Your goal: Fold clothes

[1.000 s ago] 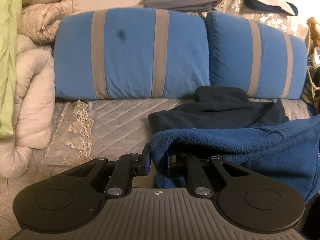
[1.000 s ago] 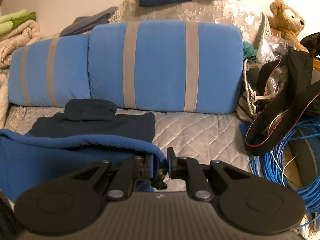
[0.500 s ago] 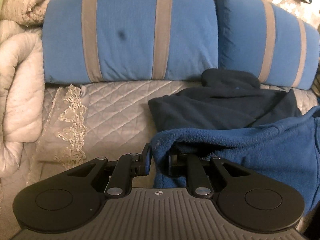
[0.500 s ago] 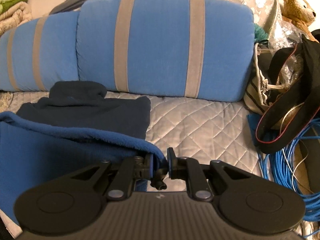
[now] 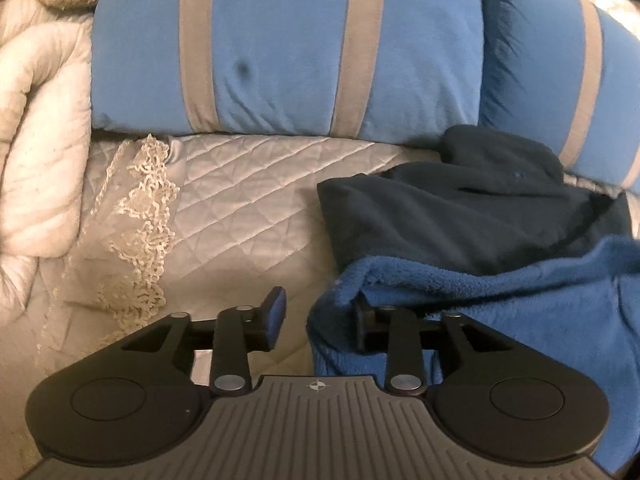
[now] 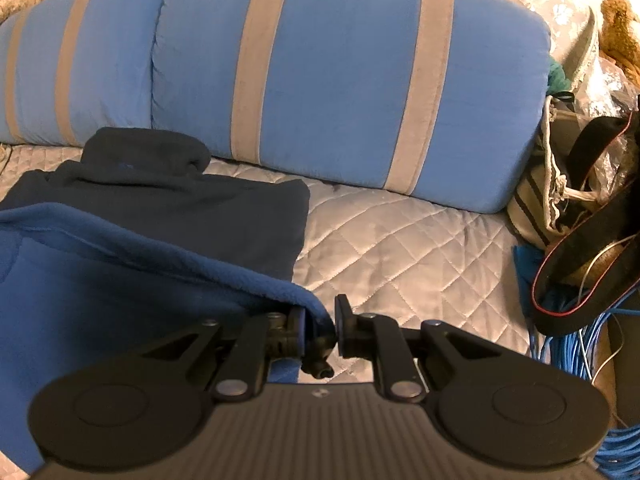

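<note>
Opening now, both the left gripper [image 5: 318,316] and right gripper [image 6: 320,322] release the fluffy blue fleece garment [image 5: 500,308]; snagged fleece could drag the fold apart.

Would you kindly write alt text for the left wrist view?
The left tool is opening, a blue fleece corner draped over its right finger while the left finger stands clear. The fleece overlaps a dark navy garment on a grey quilted cover below striped blue cushions.
</note>
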Demonstrator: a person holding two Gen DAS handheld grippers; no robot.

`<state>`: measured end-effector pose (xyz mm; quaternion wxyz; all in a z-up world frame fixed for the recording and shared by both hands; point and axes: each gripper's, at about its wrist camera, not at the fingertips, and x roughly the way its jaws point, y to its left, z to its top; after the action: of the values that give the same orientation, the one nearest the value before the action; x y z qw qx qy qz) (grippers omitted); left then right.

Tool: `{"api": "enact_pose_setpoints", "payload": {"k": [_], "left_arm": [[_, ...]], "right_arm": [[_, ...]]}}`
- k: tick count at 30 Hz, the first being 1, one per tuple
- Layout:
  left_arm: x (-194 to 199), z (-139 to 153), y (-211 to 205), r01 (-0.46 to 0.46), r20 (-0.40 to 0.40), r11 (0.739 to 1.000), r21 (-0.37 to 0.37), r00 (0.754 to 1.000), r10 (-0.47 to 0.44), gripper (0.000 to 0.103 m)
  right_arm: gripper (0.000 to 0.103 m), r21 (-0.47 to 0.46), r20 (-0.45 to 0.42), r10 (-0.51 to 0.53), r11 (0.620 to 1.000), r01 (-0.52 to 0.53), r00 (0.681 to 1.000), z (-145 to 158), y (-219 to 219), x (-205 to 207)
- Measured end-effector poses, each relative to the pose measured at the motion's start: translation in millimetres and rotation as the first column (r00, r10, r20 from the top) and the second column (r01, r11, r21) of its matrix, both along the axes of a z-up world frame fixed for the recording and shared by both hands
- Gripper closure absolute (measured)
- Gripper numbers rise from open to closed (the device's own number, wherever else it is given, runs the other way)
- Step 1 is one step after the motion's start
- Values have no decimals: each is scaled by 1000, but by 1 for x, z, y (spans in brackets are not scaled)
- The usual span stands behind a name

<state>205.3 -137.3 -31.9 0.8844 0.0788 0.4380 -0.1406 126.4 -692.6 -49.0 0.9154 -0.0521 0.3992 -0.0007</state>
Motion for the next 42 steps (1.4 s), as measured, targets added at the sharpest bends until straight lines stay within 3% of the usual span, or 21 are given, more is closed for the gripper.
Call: {"api": "enact_pose_setpoints", "payload": {"k": [1, 2, 4, 5, 9, 11, 18, 22, 26, 33, 38, 40, 42], "left_arm": [[2, 0, 1, -6, -3, 1000, -21, 1000, 6, 60], [4, 0, 3, -12, -7, 999, -44, 1000, 12, 53], [6, 3, 6, -6, -16, 993, -121, 1000, 4, 47], [6, 5, 9, 3, -16, 986, -164, 1000, -5, 45], [3, 15, 23, 49, 23, 941, -336, 999, -44, 33], [1, 18, 31, 71, 52, 925, -374, 997, -55, 31], [2, -2, 56, 142, 85, 921, -363, 989, -119, 31], [5, -22, 70, 203, 88, 904, -375, 979, -183, 31], [11, -41, 76, 276, 79, 864, -420, 960, -269, 31], [25, -70, 76, 335, 98, 807, -485, 939, -331, 31], [35, -87, 80, 366, 114, 753, -546, 923, -367, 32], [38, -93, 82, 368, 110, 723, -585, 919, -380, 37], [39, -96, 82, 373, 106, 696, -614, 912, -395, 53]], "right_arm": [[61, 10, 11, -1, 1000, 1, 1000, 2, 1, 0], [55, 23, 26, -2, 1000, 1, 1000, 4, 1, 0], [23, 63, 58, -3, 998, -1, 998, 11, 1, -2], [16, 92, 77, -2, 996, -5, 997, 15, 1, -3], [12, 169, 105, 45, 984, -62, 993, 31, 10, -18], [10, 171, 121, 68, 981, -89, 990, 36, 16, -29], [8, 127, 147, 137, 980, -156, 980, 45, 28, -66], [7, 108, 146, 152, 980, -169, 977, 46, 28, -78], [6, 103, 142, 156, 980, -172, 978, 46, 25, -87], [6, 114, 105, 121, 985, -133, 987, 37, 14, -89], [6, 109, 66, 96, 989, -103, 993, 27, 7, -88], [6, 111, 53, 89, 989, -94, 995, 23, 4, -87], [6, 113, 44, 78, 990, -83, 996, 20, 1, -86]]}}
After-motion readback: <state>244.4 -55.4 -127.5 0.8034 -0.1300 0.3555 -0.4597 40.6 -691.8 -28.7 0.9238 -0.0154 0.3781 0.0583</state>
